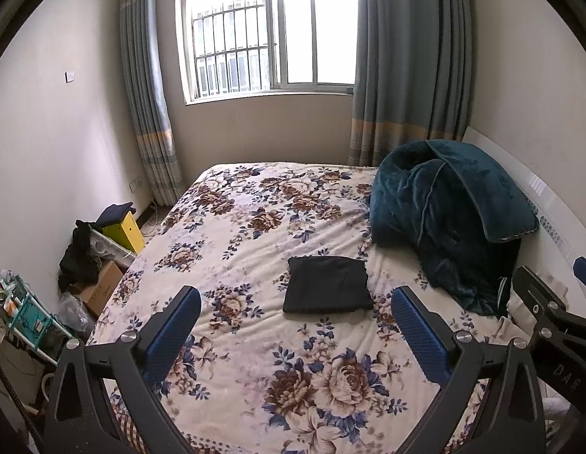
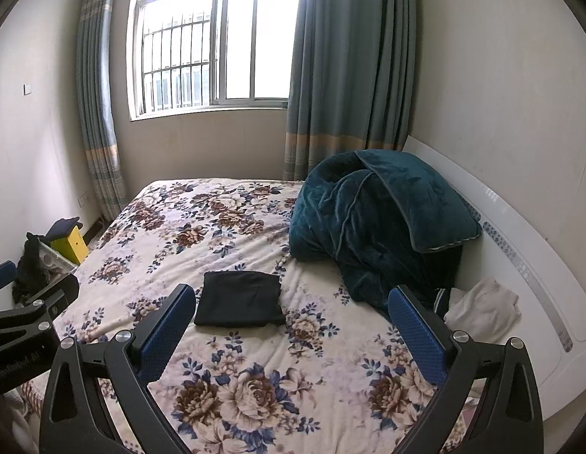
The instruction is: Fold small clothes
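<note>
A small black garment (image 1: 327,284) lies folded into a flat rectangle on the floral bedspread (image 1: 255,227); it also shows in the right wrist view (image 2: 238,299). My left gripper (image 1: 296,302) is open and empty, held above the bed short of the garment. My right gripper (image 2: 291,300) is open and empty, also above the bed, with the garment just inside its left finger (image 2: 168,325). The right gripper's body shows at the right edge of the left wrist view (image 1: 557,325). A crumpled white cloth (image 2: 482,306) lies by the headboard.
A bunched teal blanket (image 2: 376,219) fills the bed's right side against the white headboard (image 2: 520,249). Boxes, a yellow box (image 1: 124,232) and dark clothes sit on the floor left of the bed. A cluttered rack (image 1: 24,314) stands at near left.
</note>
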Demonstrator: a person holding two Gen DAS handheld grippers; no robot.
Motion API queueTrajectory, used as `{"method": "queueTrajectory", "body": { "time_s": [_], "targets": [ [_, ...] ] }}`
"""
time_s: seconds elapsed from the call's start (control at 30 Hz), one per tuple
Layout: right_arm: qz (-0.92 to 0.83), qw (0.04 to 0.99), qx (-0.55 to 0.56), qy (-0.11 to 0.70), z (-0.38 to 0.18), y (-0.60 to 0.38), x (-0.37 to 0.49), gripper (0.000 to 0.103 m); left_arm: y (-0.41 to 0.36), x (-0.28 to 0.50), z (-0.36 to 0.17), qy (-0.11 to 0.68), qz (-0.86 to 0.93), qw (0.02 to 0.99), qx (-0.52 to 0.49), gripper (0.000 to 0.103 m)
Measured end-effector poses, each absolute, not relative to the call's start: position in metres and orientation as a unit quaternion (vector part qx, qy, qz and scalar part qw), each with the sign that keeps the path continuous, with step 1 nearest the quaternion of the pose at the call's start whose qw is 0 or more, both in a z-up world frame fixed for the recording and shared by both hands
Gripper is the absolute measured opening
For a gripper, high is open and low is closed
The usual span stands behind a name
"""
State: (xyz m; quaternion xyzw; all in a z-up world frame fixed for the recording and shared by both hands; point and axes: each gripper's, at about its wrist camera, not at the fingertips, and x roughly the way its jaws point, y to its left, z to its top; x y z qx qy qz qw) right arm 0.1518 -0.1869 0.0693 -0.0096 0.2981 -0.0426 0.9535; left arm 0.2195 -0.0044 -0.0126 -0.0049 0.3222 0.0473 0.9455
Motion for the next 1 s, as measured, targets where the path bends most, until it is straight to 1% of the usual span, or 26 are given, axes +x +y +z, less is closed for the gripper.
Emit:
{"method": "queueTrajectory", "body": {
  "time_s": [1.0],
  "targets": [
    [-0.042, 0.954, -0.009, 0.297, 0.0677, -0.1841, 0.1478, 0.103, -0.0026, 0.2117, -0.0128, 0.317, 0.06, 0.946, -0.005, 0.103]
  ]
}}
